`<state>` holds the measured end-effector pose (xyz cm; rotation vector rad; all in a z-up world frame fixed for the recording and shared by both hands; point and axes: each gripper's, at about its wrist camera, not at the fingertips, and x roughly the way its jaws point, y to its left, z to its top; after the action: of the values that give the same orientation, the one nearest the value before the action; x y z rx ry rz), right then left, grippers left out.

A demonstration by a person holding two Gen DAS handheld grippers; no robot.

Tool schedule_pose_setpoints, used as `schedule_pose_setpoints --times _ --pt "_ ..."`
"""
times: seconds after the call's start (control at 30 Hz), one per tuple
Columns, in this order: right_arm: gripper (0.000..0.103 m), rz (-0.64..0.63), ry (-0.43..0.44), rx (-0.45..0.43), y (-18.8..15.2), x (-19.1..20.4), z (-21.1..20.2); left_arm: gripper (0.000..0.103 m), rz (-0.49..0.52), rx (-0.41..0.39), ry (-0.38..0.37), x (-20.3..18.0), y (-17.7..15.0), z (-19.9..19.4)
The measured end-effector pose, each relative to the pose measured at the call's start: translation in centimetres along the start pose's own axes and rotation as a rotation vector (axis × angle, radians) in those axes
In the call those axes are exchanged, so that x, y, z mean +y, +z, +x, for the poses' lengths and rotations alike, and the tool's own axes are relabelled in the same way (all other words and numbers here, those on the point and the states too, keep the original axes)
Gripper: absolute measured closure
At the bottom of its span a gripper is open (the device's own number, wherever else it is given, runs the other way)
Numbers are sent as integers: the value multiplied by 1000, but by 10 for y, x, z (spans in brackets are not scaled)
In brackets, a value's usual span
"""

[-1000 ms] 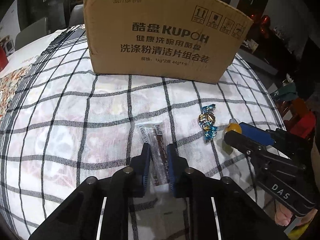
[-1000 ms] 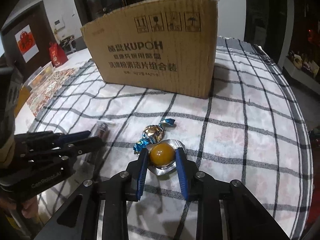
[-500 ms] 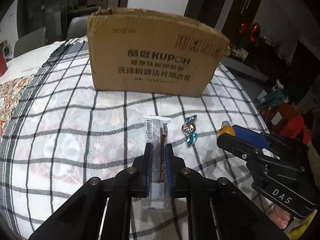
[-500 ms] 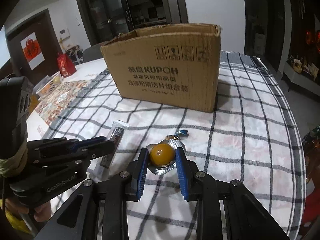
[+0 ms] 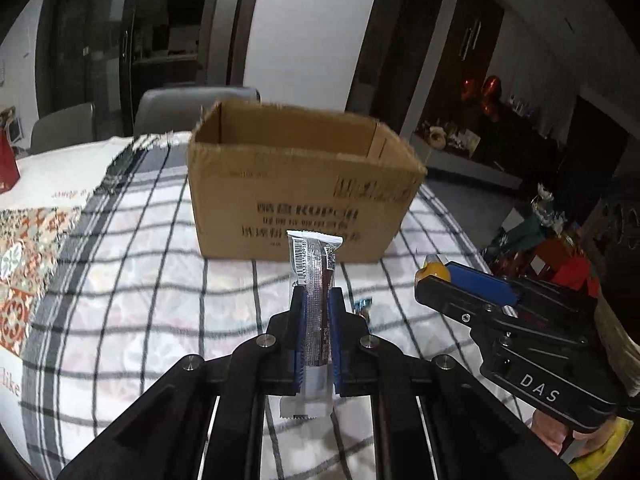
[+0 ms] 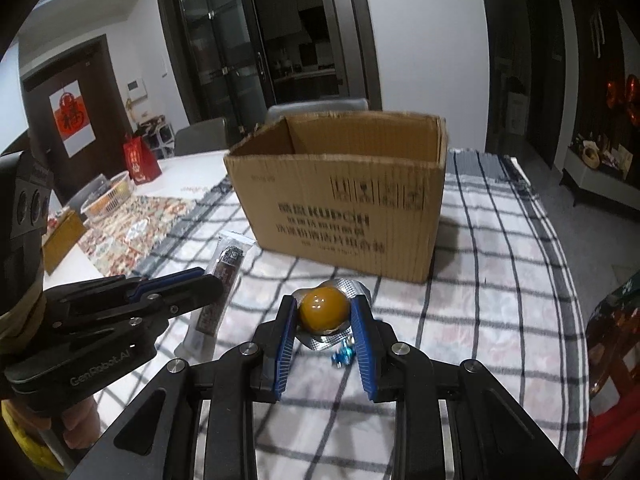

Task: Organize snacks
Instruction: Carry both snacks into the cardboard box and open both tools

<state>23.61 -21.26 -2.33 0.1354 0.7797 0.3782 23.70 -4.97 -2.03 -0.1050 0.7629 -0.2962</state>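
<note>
A: Cardboard box (image 5: 304, 184) stands open-topped on the checked cloth (image 5: 132, 280), just ahead of both tools. Left gripper (image 5: 316, 316) is clamped on the snack bar (image 5: 314, 272); the wrapper stands up out of the fingers, tail hanging below them.

B: And the right?

A: Right gripper (image 6: 323, 320) is closed around the yellow ball in its foil cup (image 6: 323, 307), pads pressing the ball's sides, foil rim splayed out around it. Both loads are off the cloth. One blue-wrapped sweet (image 6: 343, 354) lies on the cloth below, mostly hidden behind the fingers.

B: So the step is carrying both to the box. How to do it well?

A: My read: raise each load above the near wall before going forward. That wall's top edge looks ragged, and the bar's loose lower tail could catch on it.

B: Both at once?

A: Opening looks wide enough for two, but the tools sit close together. Better keep left to the left half, right to the right half, so the bodies don't knock.

B: Release?

A: Part the fingers only once well inside the rim, and low. The ball is round, likely to roll or bounce out of its foil if dropped from high. Box floor isn't visible, so I can't say what's already inside
</note>
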Motion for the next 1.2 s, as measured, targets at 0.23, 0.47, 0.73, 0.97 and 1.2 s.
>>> schedule_pose_setpoints --times 0.23,0.47,0.73,0.97,1.2 --pt "74 0 -6 -61 29 3 -7 93 5 -65 -8 3 28 -13" --pt "74 12 -7 -107 59 2 -9 94 18 -105 -10 6 57 -16" --pt "74 19 -14 -127 87 -4 2 95 40 -124 -7 11 91 -4" --pt "74 11 -25 -144 112 -9 15 95 66 -148 10 16 121 9" --pt "74 7 -46 -144 129 -20 32 95 90 -163 26 22 151 31"
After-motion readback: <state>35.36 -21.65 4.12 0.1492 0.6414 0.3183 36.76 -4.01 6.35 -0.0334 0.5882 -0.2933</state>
